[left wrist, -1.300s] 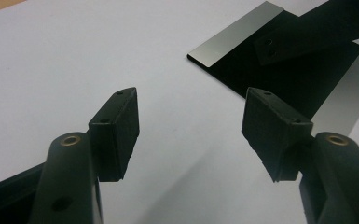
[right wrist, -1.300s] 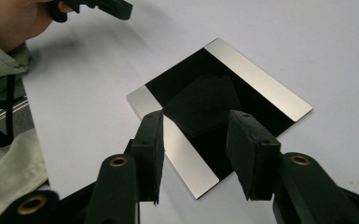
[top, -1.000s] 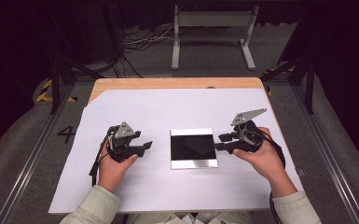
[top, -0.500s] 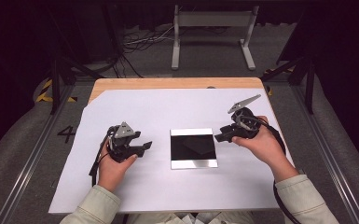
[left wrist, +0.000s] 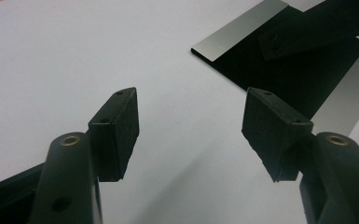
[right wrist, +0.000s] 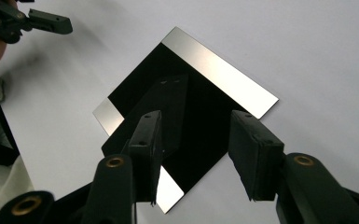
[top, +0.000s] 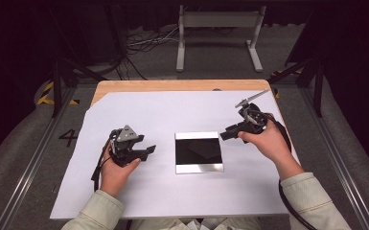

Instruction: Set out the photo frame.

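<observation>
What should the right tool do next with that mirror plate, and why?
Probably ease the right tool down toward the near edge of the mirror plate. Its jaws stand open with nothing between them, hovering just off the plate's right side, and the plate lies flat and untouched on the white sheet. The left tool waits open beside it.

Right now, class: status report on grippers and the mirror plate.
Left gripper open, empty. Right gripper open, empty, beside the plate. Mirror plate flat on white sheet, untouched. Nothing in the way.
</observation>
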Available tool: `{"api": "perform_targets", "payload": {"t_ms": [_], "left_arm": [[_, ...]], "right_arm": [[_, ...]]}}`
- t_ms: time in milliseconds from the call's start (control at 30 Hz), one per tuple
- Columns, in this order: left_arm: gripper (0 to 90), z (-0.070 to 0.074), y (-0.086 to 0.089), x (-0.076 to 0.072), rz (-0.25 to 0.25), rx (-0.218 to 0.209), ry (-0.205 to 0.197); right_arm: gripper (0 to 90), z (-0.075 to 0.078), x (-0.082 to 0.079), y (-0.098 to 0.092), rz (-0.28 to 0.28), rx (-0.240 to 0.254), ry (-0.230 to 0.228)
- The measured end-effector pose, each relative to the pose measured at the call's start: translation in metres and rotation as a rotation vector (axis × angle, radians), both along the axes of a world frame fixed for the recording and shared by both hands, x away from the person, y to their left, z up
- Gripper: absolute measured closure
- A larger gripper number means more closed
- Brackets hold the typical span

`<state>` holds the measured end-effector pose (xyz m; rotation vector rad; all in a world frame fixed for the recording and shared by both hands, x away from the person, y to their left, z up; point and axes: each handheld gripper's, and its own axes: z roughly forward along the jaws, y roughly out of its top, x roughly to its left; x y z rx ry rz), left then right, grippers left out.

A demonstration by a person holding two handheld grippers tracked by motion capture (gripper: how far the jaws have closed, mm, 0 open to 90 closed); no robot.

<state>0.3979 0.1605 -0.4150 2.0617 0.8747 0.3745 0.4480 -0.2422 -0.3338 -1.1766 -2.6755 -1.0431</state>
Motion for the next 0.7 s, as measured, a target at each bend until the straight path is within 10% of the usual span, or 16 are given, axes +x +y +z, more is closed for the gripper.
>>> {"api": "perform_targets", "payload": {"t_ms": [267, 700], "left_arm": [[37.1, 0.000, 0.001, 0.000, 0.002, 0.003, -0.001], [37.1, -0.001, 0.000, 0.000, 0.004, 0.003, 0.002]], "right_arm": [[52.0, -0.010, 0.007, -0.011, -0.086, 0.127, 0.068], [55.2, -0.029, 0.003, -0.016, -0.221, 0.192, 0.175]]}}
